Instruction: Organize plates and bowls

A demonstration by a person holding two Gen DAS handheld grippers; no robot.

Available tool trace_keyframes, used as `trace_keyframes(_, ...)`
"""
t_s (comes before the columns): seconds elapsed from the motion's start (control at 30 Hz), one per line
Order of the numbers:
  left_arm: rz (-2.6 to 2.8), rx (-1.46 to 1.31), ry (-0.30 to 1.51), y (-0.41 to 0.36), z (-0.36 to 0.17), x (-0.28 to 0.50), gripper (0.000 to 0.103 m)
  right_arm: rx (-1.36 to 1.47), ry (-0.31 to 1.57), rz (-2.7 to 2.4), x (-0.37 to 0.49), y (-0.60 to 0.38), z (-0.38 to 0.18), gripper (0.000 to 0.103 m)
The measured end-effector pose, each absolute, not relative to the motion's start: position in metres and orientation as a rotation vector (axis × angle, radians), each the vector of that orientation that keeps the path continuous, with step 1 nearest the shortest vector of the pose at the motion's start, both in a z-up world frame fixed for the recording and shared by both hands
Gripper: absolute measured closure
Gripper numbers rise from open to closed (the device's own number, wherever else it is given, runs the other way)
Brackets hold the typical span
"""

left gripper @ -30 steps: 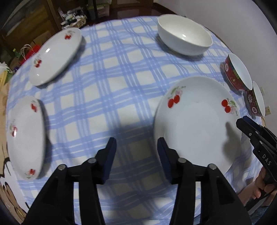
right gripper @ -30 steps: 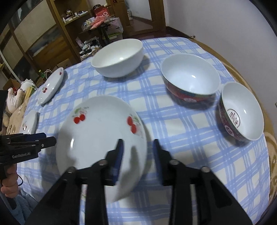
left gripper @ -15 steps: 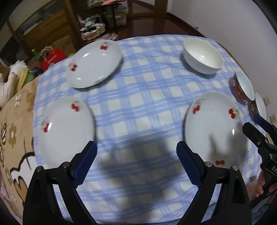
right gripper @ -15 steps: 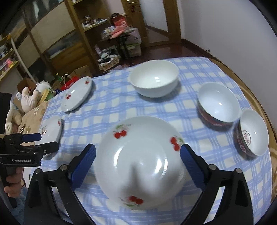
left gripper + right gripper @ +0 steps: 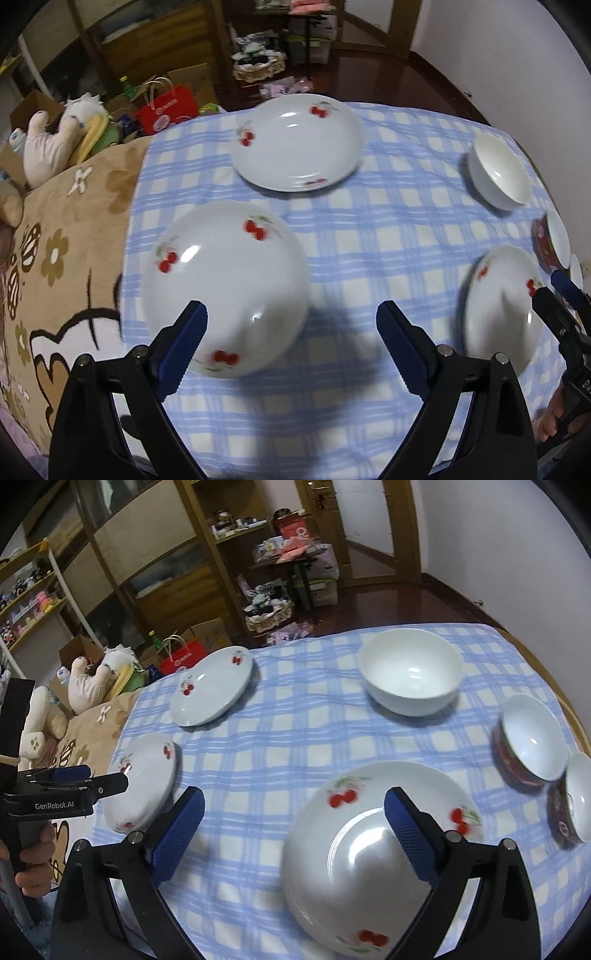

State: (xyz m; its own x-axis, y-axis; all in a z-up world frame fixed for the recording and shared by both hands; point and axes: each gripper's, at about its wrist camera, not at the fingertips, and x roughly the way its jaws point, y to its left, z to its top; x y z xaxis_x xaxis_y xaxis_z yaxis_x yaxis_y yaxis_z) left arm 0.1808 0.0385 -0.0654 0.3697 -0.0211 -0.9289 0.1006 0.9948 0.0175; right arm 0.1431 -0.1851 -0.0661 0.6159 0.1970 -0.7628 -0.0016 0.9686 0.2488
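- The left gripper (image 5: 291,317) hangs over the near left of the desk (image 5: 369,236) with its jaws released wide; its left blue pad overlaps the near rim of a plate in view, whether touching cannot be told.
- That near-left plate (image 5: 225,280) is white with red cherry prints round its rim and lies flat on the blue-and-white checked cloth, close to the cloth's left edge.
- The right gripper (image 5: 293,812) is over the near right, jaws released and empty, spread above the near-right plate (image 5: 354,864), which bears the same cherry prints.
- The far-left plate (image 5: 299,142), again white with cherries, lies beyond the near-left one, apart from it.
- A plain white bowl (image 5: 410,672) stands upright at the far right.
- Two smaller bowls, white inside and dark red patterned outside, sit at the right edge: the farther red bowl (image 5: 532,738) and the nearer red bowl (image 5: 576,797), close together.
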Motion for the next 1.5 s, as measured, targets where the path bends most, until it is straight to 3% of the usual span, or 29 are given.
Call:
trace_keyframes(0.5,0.063,-0.006,1.233,0.124,-0.091,0.207,0.011,0.136,0.962,0.256,0.205,-0.089,-0.078,0.001)
trace_keyframes(1.13,0.141,-0.115,1.335,0.176,-0.145,0.221,0.011,0.062,1.041,0.333,0.235,-0.011,-0.122,0.003)
trace_keyframes(1.27,0.121,-0.150,1.348,0.180,-0.153,0.221,0.012,0.070,1.076,0.331,0.238,-0.007,-0.133,0.014)
trace_keyframes(1.37,0.112,-0.154,1.344,0.180,-0.156,0.221,0.017,0.076,1.101,0.324,0.239,-0.007,-0.139,0.030)
trace_keyframes(1.5,0.093,-0.180,1.355,0.180,-0.159,0.221,0.033,0.093,1.127,0.331,0.240,-0.007,-0.146,0.046)
